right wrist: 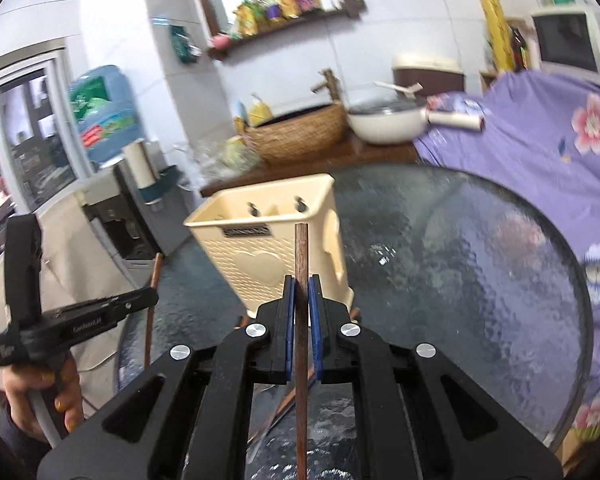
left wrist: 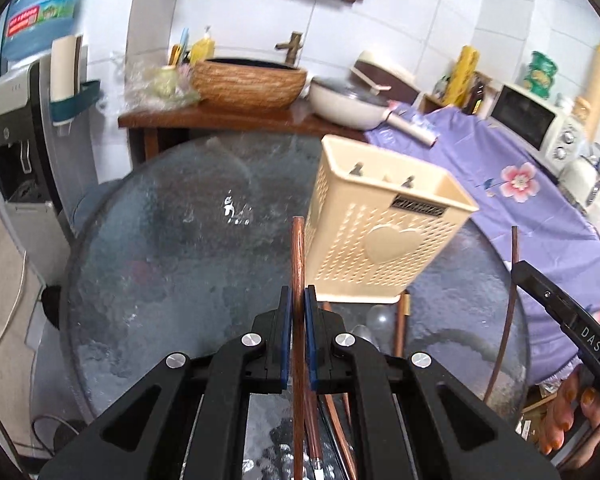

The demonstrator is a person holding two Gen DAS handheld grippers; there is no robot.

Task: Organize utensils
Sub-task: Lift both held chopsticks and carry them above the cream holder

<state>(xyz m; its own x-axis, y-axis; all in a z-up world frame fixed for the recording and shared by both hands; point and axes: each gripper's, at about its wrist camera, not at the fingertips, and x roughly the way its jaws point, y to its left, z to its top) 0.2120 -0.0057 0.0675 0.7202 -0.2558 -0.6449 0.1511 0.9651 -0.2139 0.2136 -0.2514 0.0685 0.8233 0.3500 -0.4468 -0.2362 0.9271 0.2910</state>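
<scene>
Left wrist view: the left gripper (left wrist: 299,300) is clenched on one copper chopstick (left wrist: 298,248), its long axis running straight ahead along the fingers. The single cream holder (left wrist: 384,236) stands just ahead and to the right on the glass table (left wrist: 160,240). More utensils (left wrist: 400,328) lie below; I cannot count them.

Right wrist view: the right gripper (right wrist: 302,292) clamps one dark chopstick (right wrist: 301,252), pointing forward at the holder (right wrist: 268,236) just ahead, slightly left. Both grippers seem about equally near.
</scene>
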